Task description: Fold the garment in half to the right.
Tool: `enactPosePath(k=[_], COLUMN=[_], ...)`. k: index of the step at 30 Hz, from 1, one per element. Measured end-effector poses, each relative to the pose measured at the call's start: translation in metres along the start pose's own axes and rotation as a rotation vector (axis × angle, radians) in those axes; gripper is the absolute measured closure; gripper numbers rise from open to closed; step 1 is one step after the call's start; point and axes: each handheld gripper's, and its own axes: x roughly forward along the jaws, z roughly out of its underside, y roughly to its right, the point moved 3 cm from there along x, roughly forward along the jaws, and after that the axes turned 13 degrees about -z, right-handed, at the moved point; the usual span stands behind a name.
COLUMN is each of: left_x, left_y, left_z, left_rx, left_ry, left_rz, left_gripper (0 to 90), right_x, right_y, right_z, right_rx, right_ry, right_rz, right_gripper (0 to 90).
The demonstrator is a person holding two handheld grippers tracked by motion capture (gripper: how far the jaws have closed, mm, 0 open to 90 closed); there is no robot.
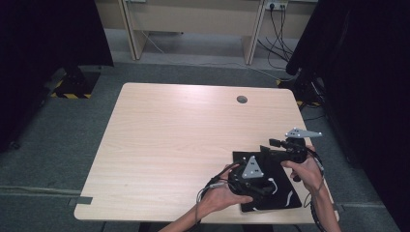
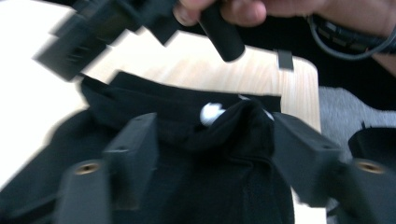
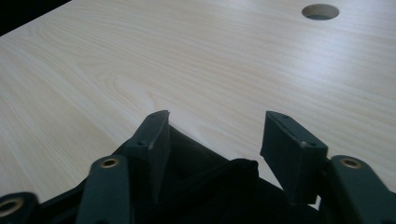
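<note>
A black garment with small white marks lies folded flat at the table's near right corner. My left gripper rests over its middle, a hand around it. In the left gripper view my left gripper is open, and a raised fold of the black garment with a white patch stands between the jaws. My right gripper is at the garment's far edge. In the right gripper view my right gripper is open, its jaws either side of a raised corner of the garment.
The light wooden table has a round cable hole near its far edge. Black curtains hang at both sides. A desk and loose cables stand behind the table. The garment reaches almost to the table's near edge.
</note>
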Motion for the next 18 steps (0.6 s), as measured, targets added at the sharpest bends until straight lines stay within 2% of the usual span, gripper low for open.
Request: enactPosePath(k=[3,5,6,10,11,13,14,16,18], left_x=[-0.017,-0.023,-0.023,-0.006,-0.003,0.005,0.008,0.014,0.017], left_y=[-0.008,-0.013,-0.015,-0.017,-0.016,-0.014,-0.012,-0.011,-0.009], left_z=[0.004,0.013,0.019,0.045,0.048,0.054,0.057,0.062,0.064], left_rx=[-0.054,-0.083,-0.094,-0.084,-0.088,-0.081,-0.070,-0.049,-0.049], left_ry=[0.013,-0.013,-0.035,-0.126,-0.139,-0.170,-0.183,-0.209,-0.209], left_rz=[0.007,-0.013,-0.038,-0.125,-0.132,-0.139,-0.147,-0.161,-0.167], left_gripper=[20.5,18.1,17.0,14.1,12.9,11.2,10.6,10.4,10.4], right_x=[-0.003,-0.003,-0.002,0.008,0.012,0.017,0.019,0.022,0.024], right_y=[-0.003,-0.003,-0.003,0.002,0.004,0.010,0.014,0.022,0.027], right_z=[-0.005,-0.006,-0.005,0.002,0.005,0.010,0.013,0.020,0.025], right_rx=[0.001,-0.001,0.003,0.034,0.052,0.048,0.059,0.061,0.054], right_ry=[-0.005,-0.031,-0.044,-0.122,-0.150,-0.195,-0.217,-0.244,-0.254], right_rz=[0.026,0.064,0.077,0.106,0.121,0.149,0.160,0.132,0.115], right_gripper=[37.2,36.6,36.0,34.4,34.4,36.0,40.6,58.5,72.8])
